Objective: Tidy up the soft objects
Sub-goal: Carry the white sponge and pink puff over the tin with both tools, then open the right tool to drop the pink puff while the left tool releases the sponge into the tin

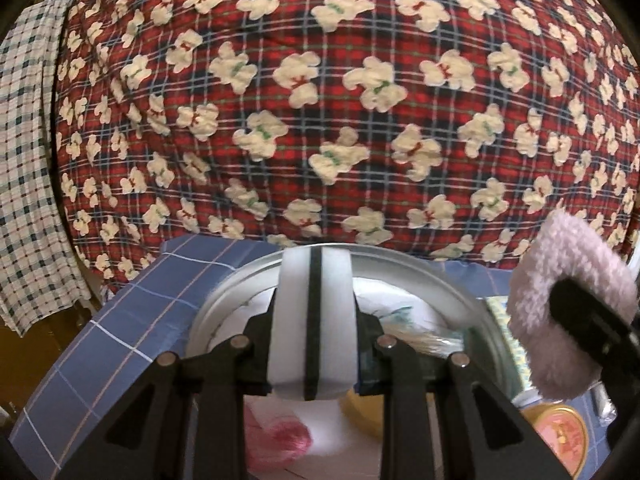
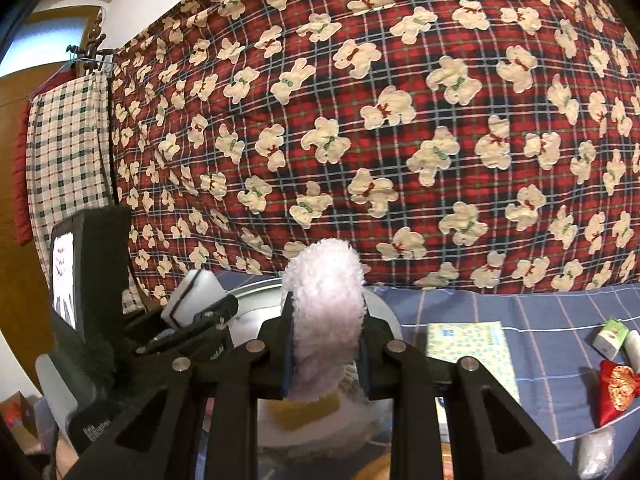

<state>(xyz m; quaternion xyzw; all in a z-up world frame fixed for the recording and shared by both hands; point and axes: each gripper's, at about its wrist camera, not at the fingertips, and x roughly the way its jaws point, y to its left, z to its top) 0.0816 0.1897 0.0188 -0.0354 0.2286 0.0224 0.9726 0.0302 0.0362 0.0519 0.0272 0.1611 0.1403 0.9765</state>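
Two grippers, each loaded, are what we list first. Our left gripper [image 1: 314, 322] is clenched on a white sponge block [image 1: 314, 300] with a dark stripe through its middle, held upright between the fingers. Our right gripper [image 2: 326, 350] is clamped on a fluffy pale pink pad [image 2: 326, 304], which rises above the fingertips. We hold both items above a round metal basin [image 1: 400, 266] standing on a blue checked cloth [image 1: 120, 320]; what lies in the basin we cannot make out clearly.

Further entries: one patterned tissue packet [image 2: 468, 344] just right of the basin; one red embroidered pouch [image 2: 614, 390] and one small green-and-white box [image 2: 610, 334] well to the right. Backdrop: one red plaid quilt printed with cream bears [image 2: 400, 120], with a checked garment [image 2: 64, 152] hanging at its left.
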